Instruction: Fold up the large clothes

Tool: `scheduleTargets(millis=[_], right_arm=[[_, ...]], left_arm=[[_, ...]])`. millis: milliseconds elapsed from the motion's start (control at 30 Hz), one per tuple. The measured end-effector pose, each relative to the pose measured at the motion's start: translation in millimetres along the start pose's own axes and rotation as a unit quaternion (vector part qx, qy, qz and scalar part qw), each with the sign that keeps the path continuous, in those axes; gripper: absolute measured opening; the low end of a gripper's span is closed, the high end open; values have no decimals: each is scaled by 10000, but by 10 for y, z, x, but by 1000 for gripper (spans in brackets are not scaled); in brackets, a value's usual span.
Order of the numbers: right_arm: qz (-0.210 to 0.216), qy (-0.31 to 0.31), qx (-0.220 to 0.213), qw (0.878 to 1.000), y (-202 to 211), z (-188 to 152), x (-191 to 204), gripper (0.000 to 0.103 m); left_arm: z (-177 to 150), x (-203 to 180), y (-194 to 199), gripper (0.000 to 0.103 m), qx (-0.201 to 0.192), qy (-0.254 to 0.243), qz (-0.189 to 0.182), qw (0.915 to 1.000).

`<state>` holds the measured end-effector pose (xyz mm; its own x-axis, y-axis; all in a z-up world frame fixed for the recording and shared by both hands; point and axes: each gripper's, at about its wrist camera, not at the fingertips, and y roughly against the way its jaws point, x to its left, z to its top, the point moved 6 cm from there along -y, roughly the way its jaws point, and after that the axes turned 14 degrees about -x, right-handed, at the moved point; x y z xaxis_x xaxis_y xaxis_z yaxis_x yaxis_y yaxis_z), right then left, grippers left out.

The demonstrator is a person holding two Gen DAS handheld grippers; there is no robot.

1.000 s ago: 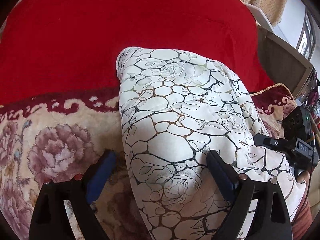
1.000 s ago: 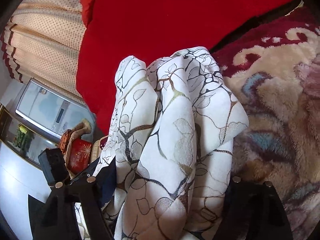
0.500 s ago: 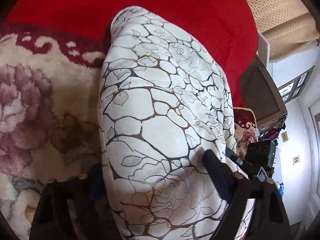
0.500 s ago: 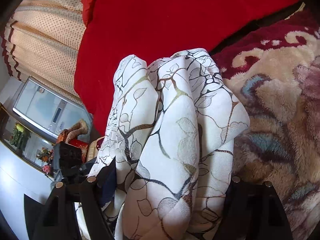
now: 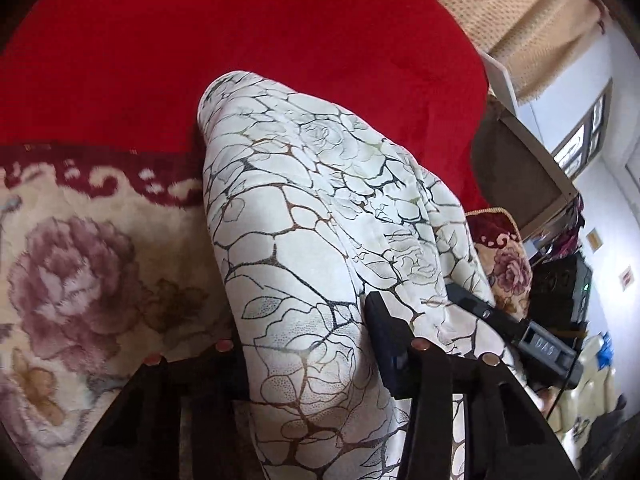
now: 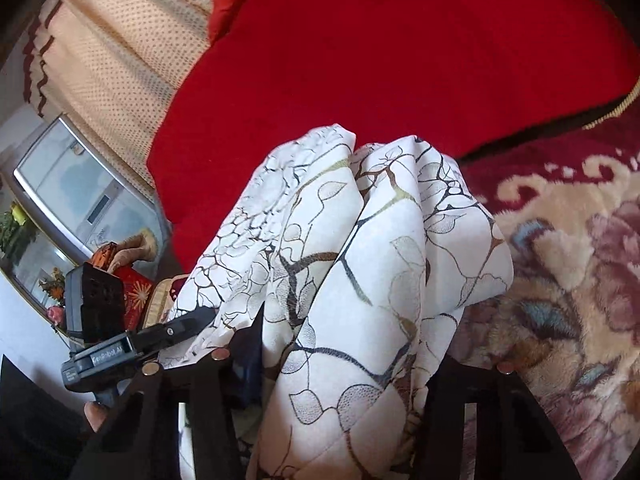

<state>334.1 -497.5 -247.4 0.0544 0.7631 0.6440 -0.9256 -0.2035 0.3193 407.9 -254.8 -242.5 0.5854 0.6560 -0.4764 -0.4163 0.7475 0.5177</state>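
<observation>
Where red blanket (image 5: 240,40) meets floral rug (image 5: 80,280) — both grippers' jaws clamped on bunched white cloth (image 5: 304,240).

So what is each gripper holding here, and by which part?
Both hold the white patterned cloth: the left gripper clamps a thick folded bundle, the right gripper a gathered bunch of folds.

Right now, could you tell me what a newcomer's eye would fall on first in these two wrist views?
The white cloth with the dark branching print fills the middle of both views, bunched up between the fingers of the left claw and the right claw. Behind it spreads a bright red blanket. Under and beside it lies a plush cream rug with mauve roses.
</observation>
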Motion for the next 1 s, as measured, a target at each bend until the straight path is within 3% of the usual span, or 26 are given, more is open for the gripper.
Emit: scheduleTargets(millis=[367, 633, 800, 900, 1000], right_arm=[[546, 348, -154, 9978, 169, -142, 680, 53], [867, 202, -23, 9960, -88, -445, 888, 52], [255, 9, 520, 9983, -510, -812, 622, 55], [205, 13, 529, 9984, -486, -831, 623, 60], [-77, 511, 449, 9977, -333, -771, 755, 62]], left_arm=[[109, 276, 641, 46, -348, -14, 175, 9992], [85, 641, 885, 47, -497, -185, 903, 9945], [-217, 1144, 499, 57, 299, 46, 1697, 9850], [-185, 1120, 529, 59, 190, 25, 1696, 9853], [-221, 1161, 582, 60, 135, -61, 1756, 9843]])
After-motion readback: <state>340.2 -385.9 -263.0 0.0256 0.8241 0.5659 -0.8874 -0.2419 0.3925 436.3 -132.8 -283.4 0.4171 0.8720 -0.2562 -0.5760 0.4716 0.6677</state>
